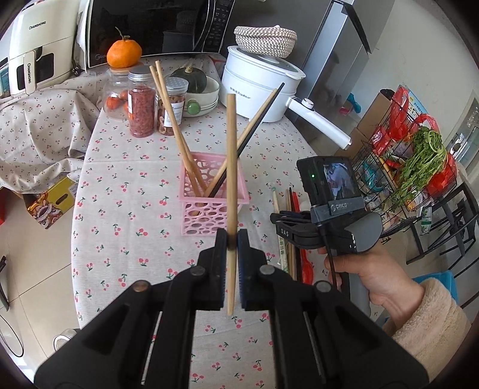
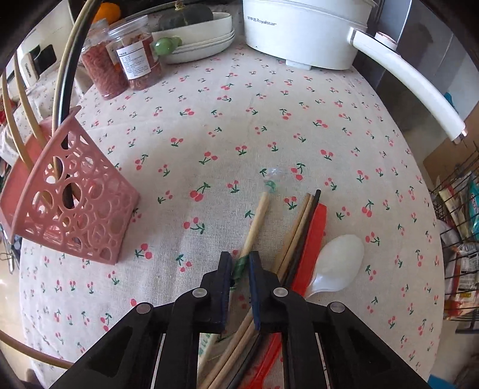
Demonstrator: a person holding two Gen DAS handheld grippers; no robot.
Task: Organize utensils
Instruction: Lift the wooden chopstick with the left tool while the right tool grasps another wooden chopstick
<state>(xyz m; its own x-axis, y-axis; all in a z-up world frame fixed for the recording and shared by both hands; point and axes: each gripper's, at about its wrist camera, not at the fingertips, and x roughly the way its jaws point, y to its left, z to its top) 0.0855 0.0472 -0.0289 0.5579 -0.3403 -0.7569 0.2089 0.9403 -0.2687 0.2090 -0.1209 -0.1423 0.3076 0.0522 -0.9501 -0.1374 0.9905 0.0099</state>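
My left gripper (image 1: 231, 239) is shut on a wooden chopstick (image 1: 230, 167), held upright just in front of the pink perforated basket (image 1: 209, 209). The basket holds two wooden chopsticks (image 1: 176, 131) and a dark one (image 1: 254, 125). My right gripper (image 2: 241, 264) is closed around a paper-wrapped chopstick (image 2: 257, 221) lying on the cherry-print tablecloth (image 2: 239, 125). Beside it lie more chopsticks (image 2: 299, 227), a red utensil (image 2: 314, 236) and a white plastic spoon (image 2: 338, 260). The basket (image 2: 74, 203) stands to the right gripper's left. The right gripper (image 1: 287, 230) also shows in the left wrist view.
At the back of the table stand two jars (image 1: 142, 101), a bowl with a squash (image 1: 203, 89) and a white electric pot (image 1: 257, 86) with a long handle (image 2: 413, 89). A microwave (image 1: 155, 27) and an orange (image 1: 124, 54) are behind. A wire rack with greens (image 1: 419, 167) stands right.
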